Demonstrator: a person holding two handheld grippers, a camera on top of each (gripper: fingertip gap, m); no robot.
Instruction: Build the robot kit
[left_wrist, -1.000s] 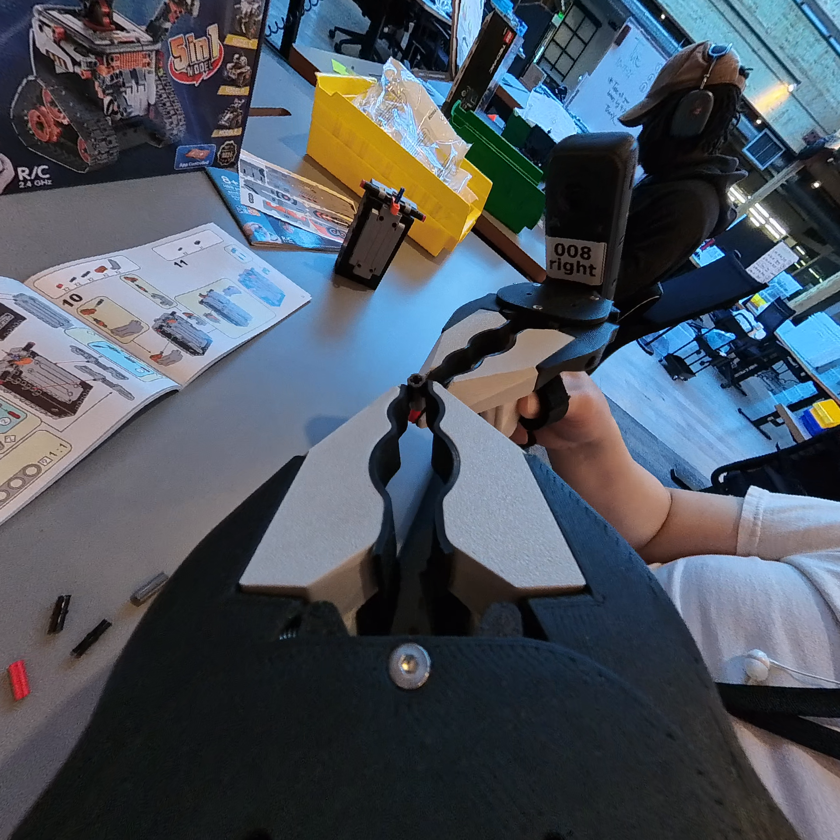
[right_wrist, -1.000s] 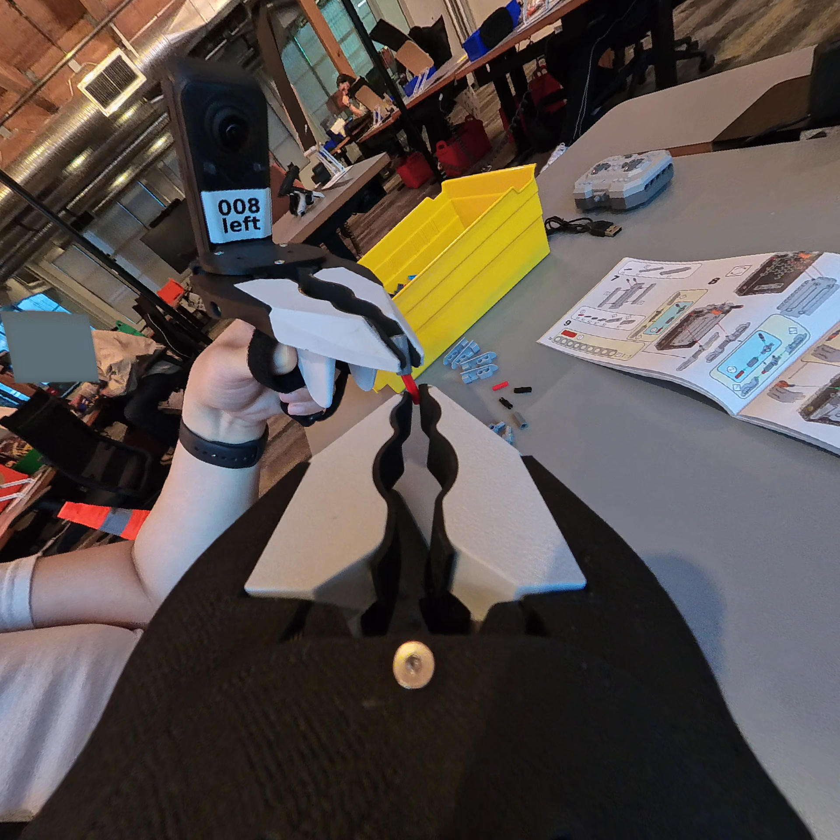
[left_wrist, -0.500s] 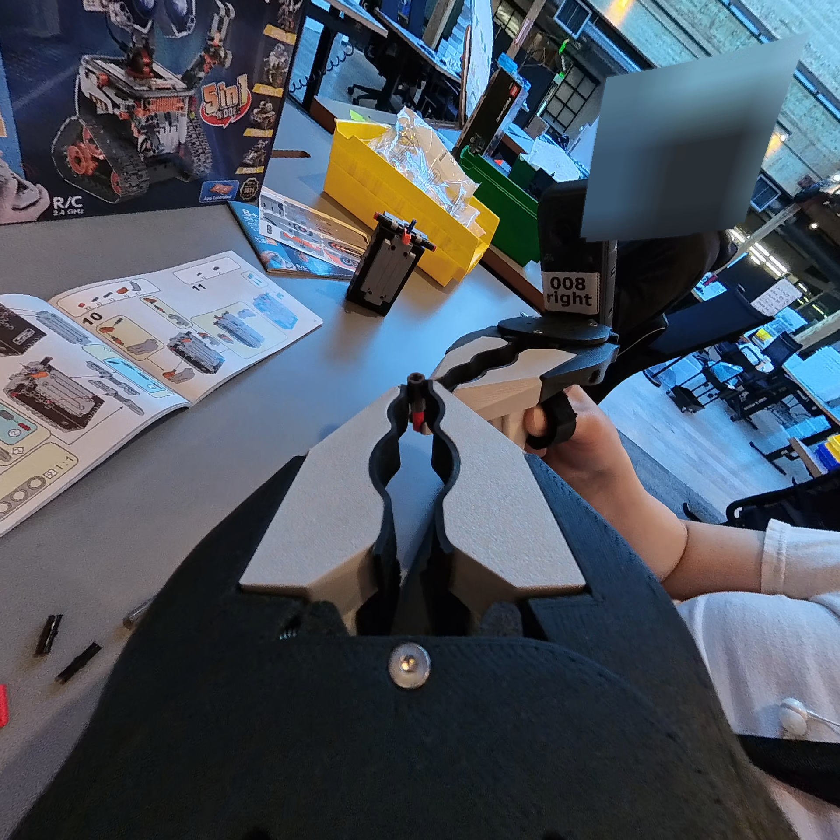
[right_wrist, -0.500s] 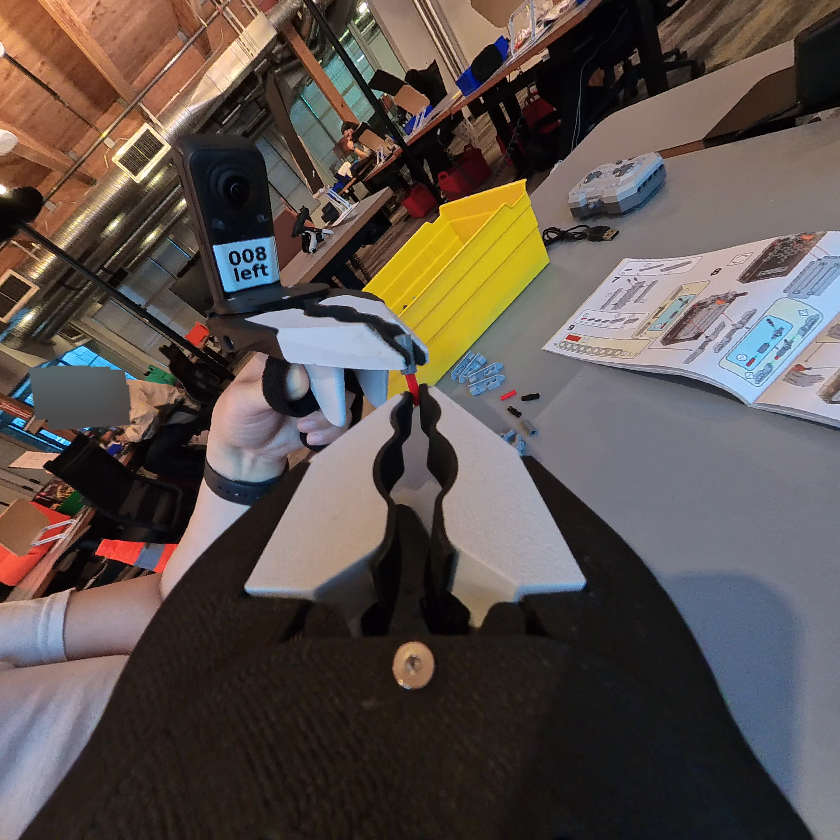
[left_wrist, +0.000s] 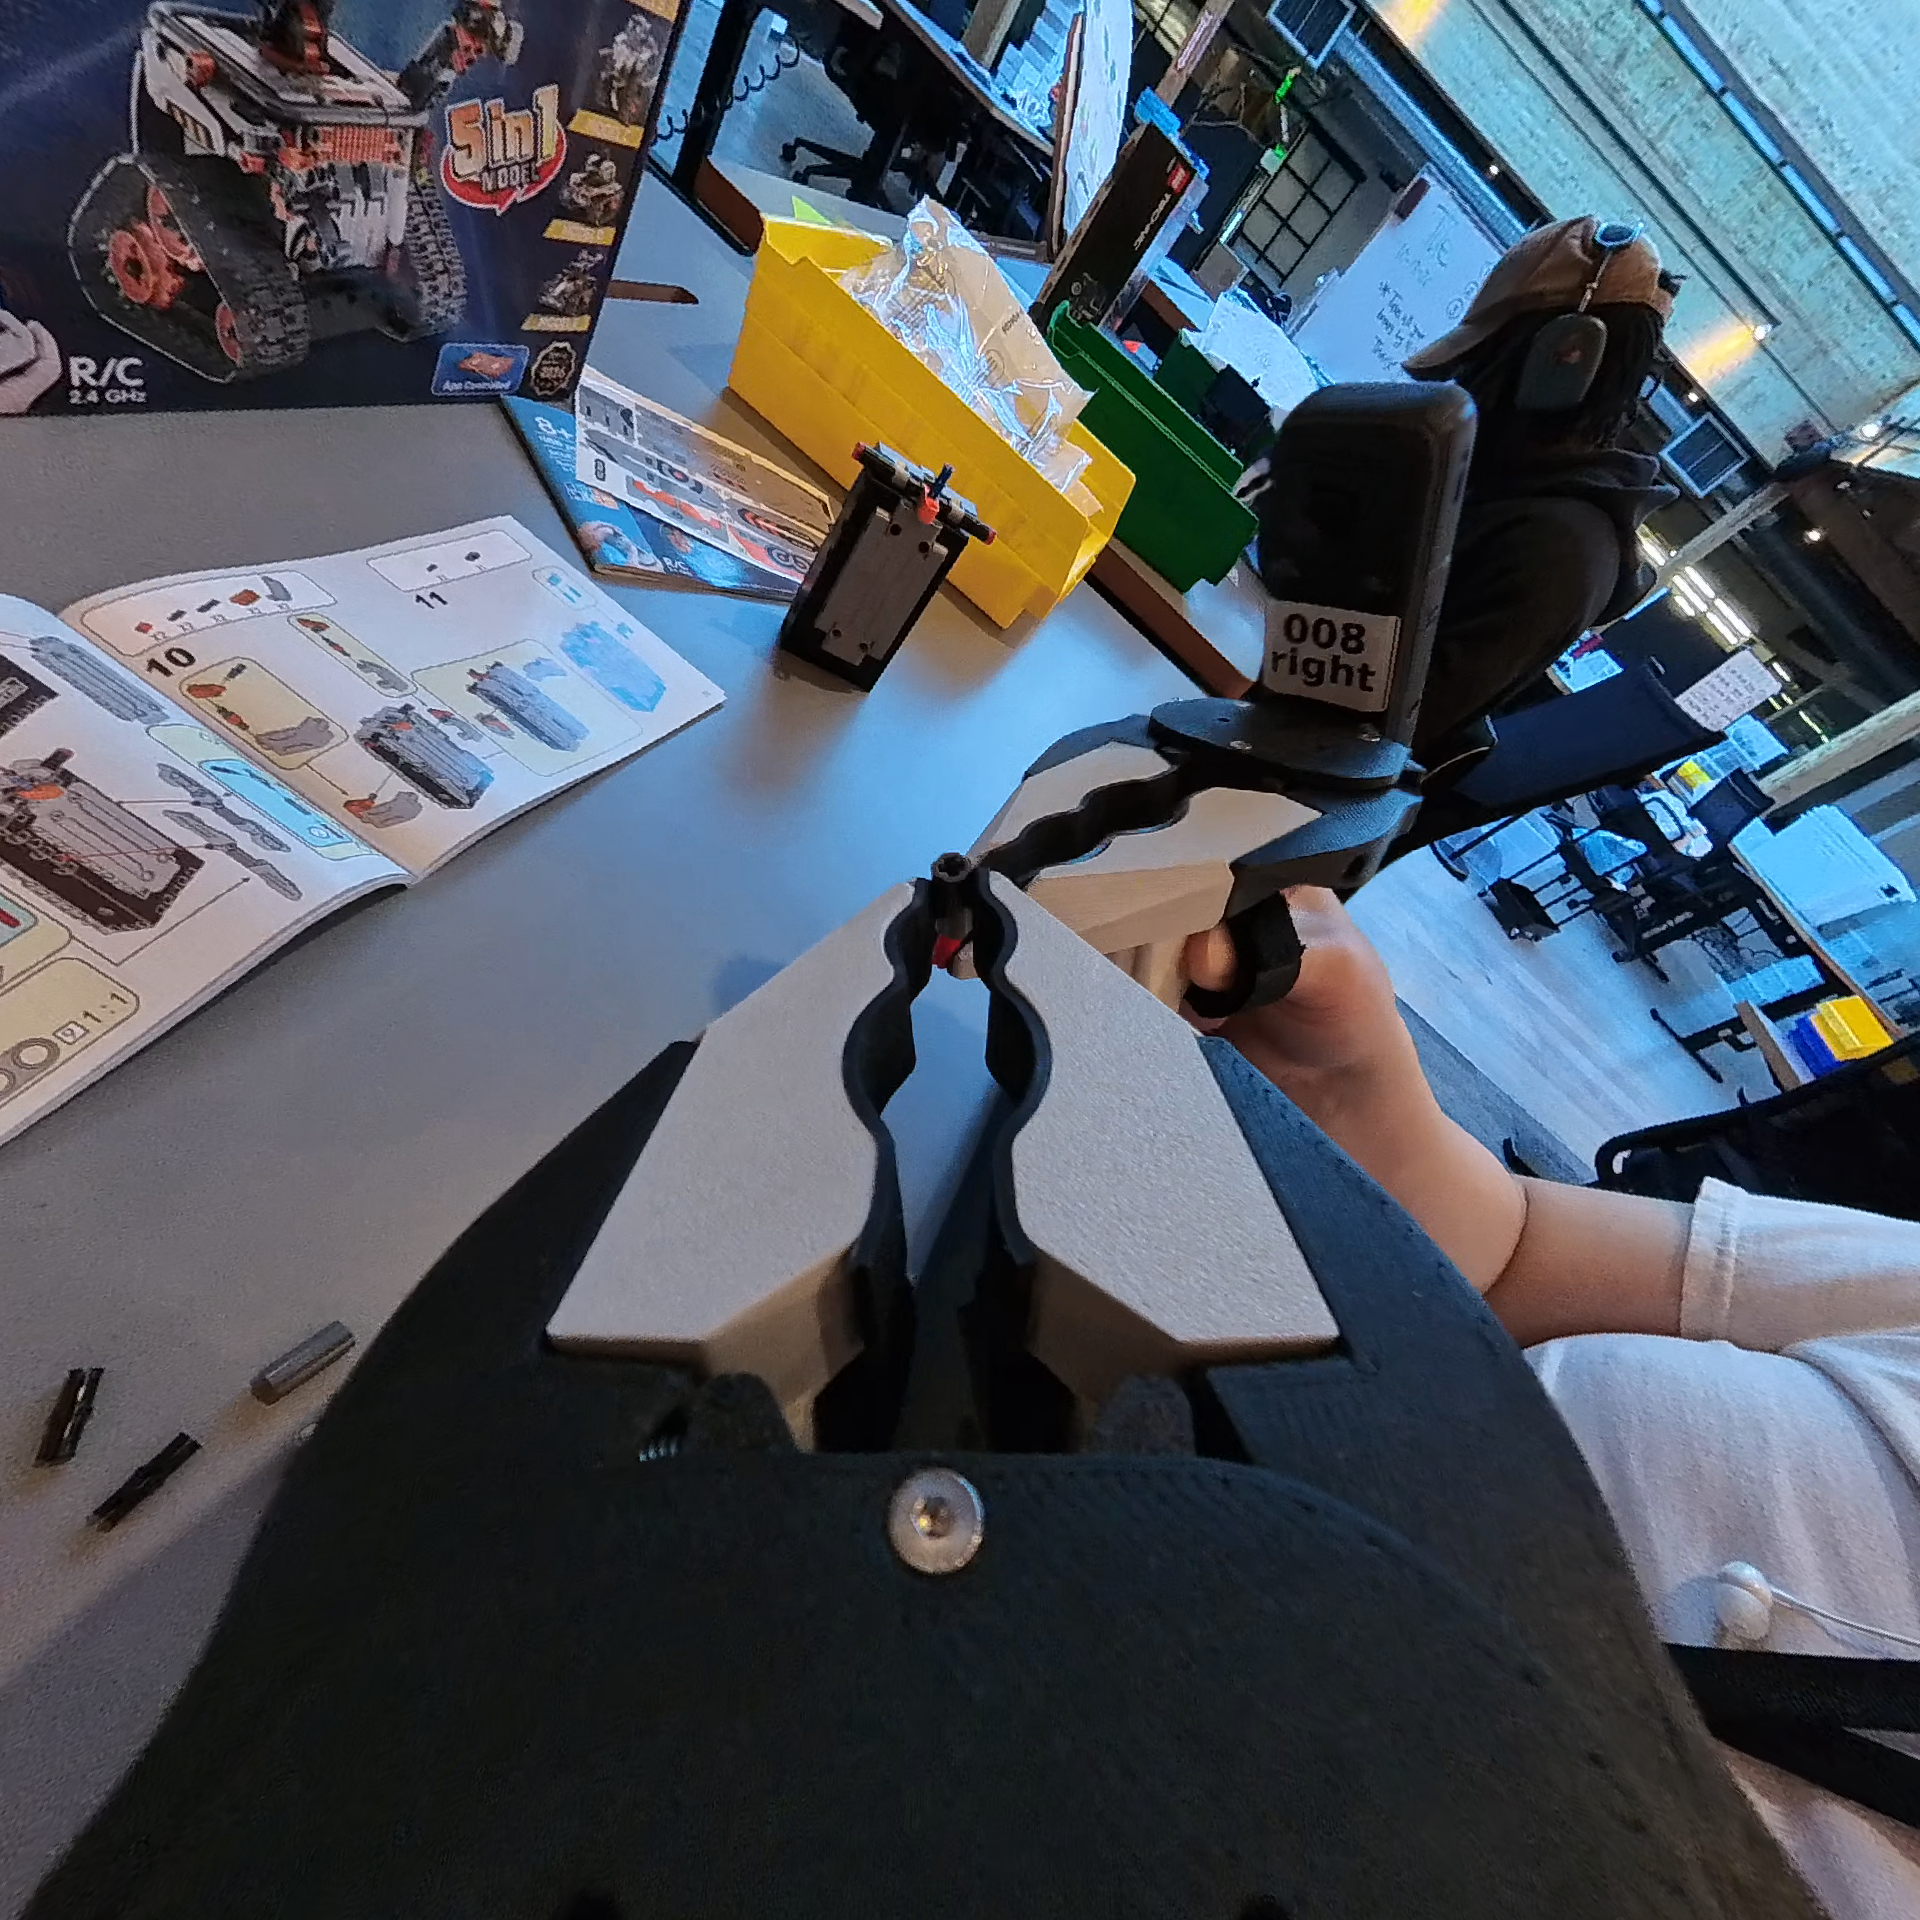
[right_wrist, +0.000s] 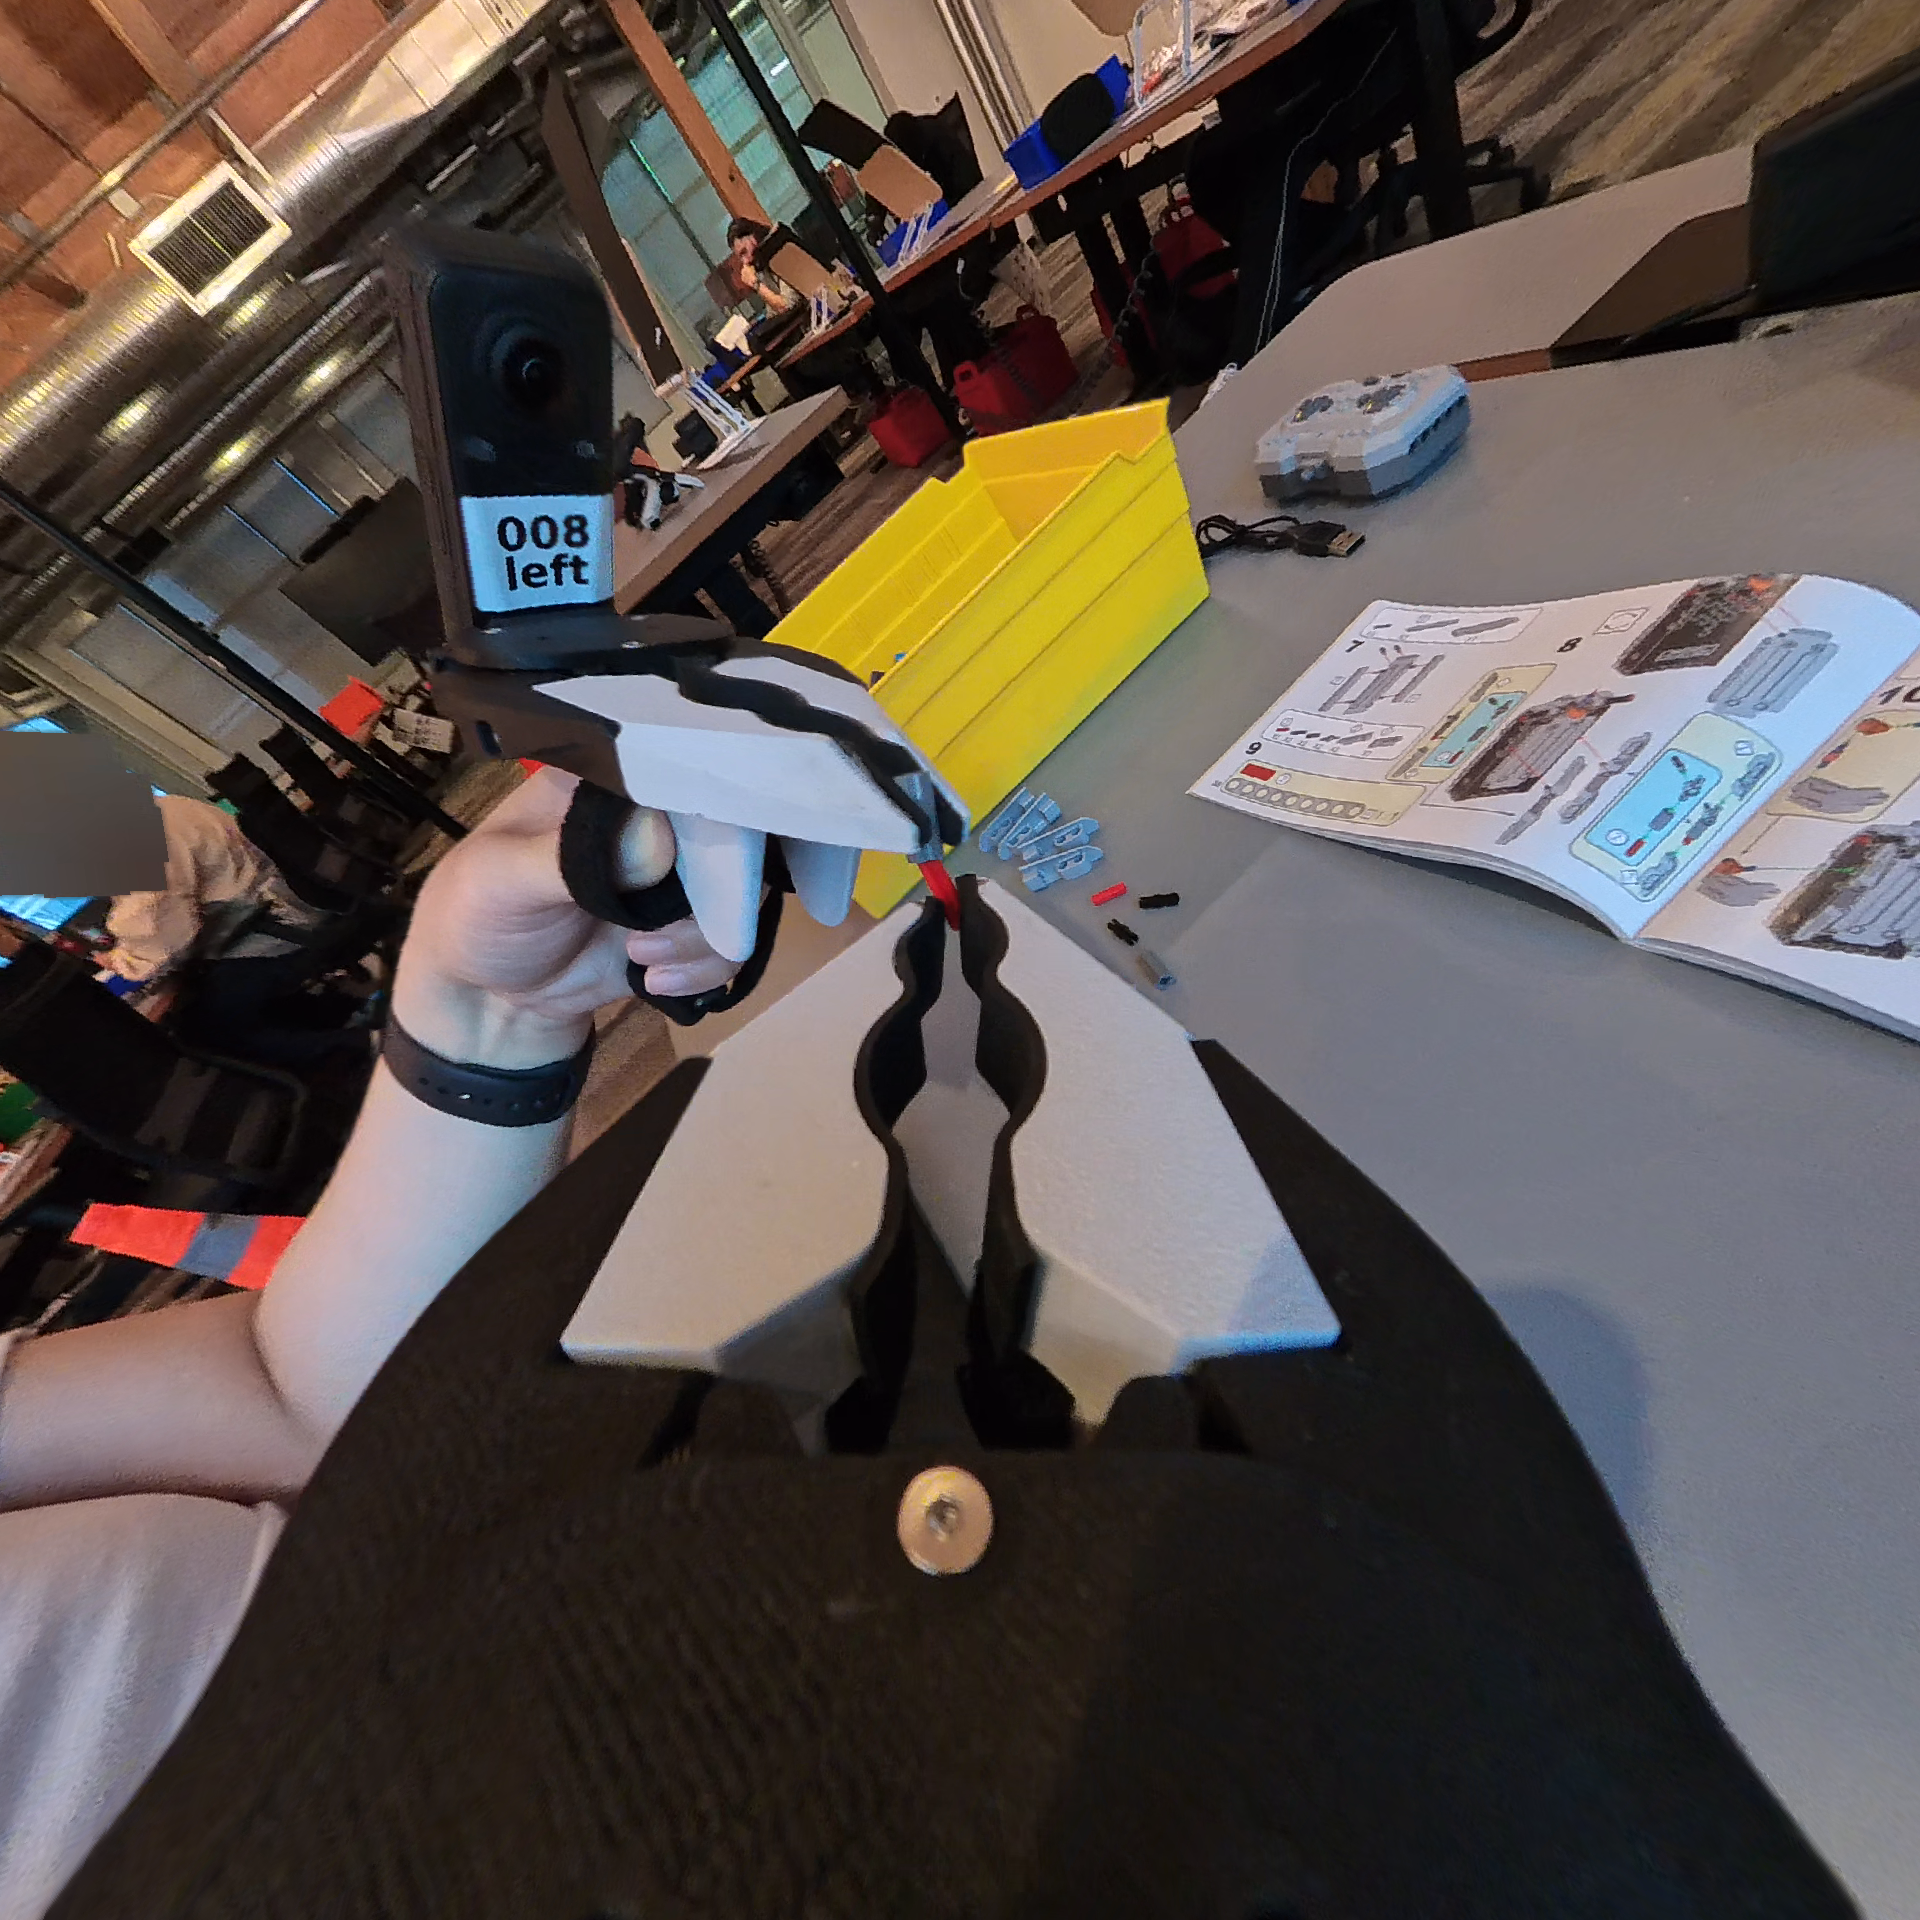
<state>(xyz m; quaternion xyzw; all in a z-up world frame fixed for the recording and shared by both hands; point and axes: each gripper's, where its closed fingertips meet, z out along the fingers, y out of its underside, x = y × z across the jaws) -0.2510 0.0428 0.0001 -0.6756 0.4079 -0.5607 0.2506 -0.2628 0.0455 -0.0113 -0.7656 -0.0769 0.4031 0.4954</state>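
Note:
My left gripper is shut on a small dark grey piece with a red pin in it. It is held in the air above the grey table. My right gripper is shut on the free end of that red pin. The two grippers meet tip to tip. The left gripper also shows in the right wrist view, held by a hand with a black wristband. The right gripper shows in the left wrist view.
An open instruction booklet lies on the table. A black and grey block module stands by a yellow bin. Another yellow bin, blue-grey pieces, small loose pins, a grey controller and a toy box surround them. My two grippers' fingertips are within a few centimetres of each other.
Both grippers stay shut and tip to tip on the small piece and pin. The pair has shifted only slightly over the table.

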